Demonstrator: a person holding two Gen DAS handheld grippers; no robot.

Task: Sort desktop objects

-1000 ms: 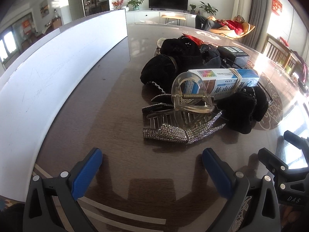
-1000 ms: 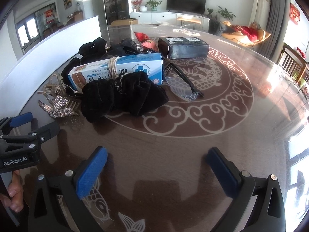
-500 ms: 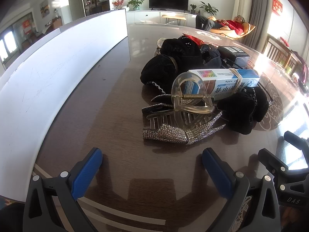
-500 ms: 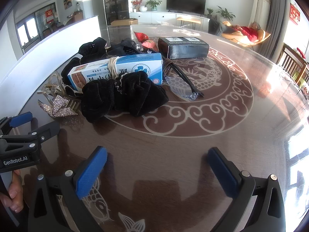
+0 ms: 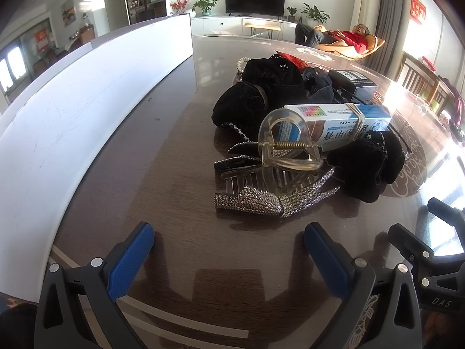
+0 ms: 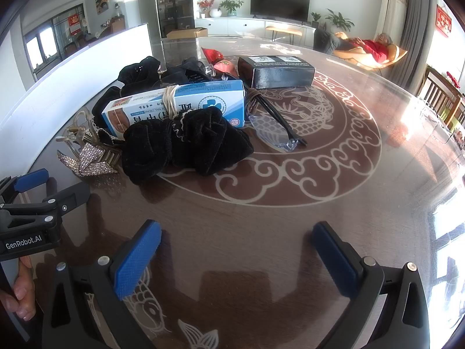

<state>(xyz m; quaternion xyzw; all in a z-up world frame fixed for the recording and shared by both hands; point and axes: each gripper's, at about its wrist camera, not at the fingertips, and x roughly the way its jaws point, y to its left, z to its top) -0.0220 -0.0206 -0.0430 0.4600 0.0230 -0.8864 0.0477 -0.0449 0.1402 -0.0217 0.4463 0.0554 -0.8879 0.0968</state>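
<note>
While both tools (image 5: 229,244) (image 6: 235,244) gape empty, the rhinestone clip (image 5: 273,199) lies just ahead.

I'm working in a home, in an open living and dining room. Against the far wall I see a flat-screen TV (image 6: 280,0) on a long white media cabinet (image 6: 255,26) with potted plants (image 6: 231,6) and flowers. A person lies in a recliner chair (image 6: 375,52) by grey curtains (image 6: 415,20). I'm at a big round dining table (image 6: 334,151) with a dragon inlay, wooden dining chairs (image 6: 438,90) beside it.
</note>
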